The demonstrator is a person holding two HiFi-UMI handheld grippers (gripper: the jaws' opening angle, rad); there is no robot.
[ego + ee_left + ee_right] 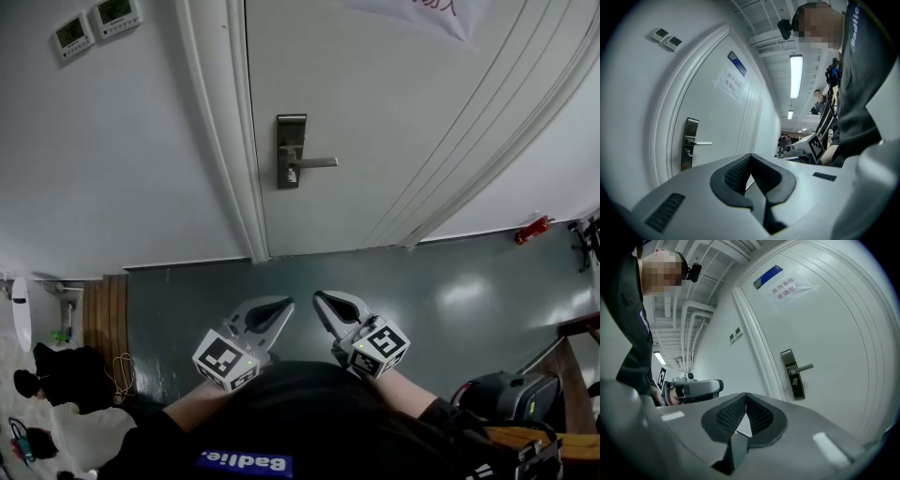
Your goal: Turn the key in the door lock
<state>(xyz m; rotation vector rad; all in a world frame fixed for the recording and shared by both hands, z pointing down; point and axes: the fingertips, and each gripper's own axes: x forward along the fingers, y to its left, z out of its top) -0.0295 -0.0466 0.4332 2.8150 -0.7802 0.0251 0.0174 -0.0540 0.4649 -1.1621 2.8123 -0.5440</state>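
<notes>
A white door [394, 112] stands shut ahead, with a steel lock plate [292, 152] and a lever handle [317, 162] pointing right. A small pale piece [292, 174] sticks out below the lever; I cannot tell if it is the key. The plate also shows in the left gripper view [689, 143] and the right gripper view [793, 373]. My left gripper [284, 305] and right gripper [319, 298] are side by side low over the floor, well short of the door. Both are shut with nothing between the jaws, tips meeting [750, 157] [746, 397].
A white door frame [230, 141] runs left of the lock. Two wall control panels [94, 23] hang at the upper left. A paper notice [436, 11] is on the door. A red object [532, 229] lies at the right wall's foot; bags and gear [56, 375] are at left.
</notes>
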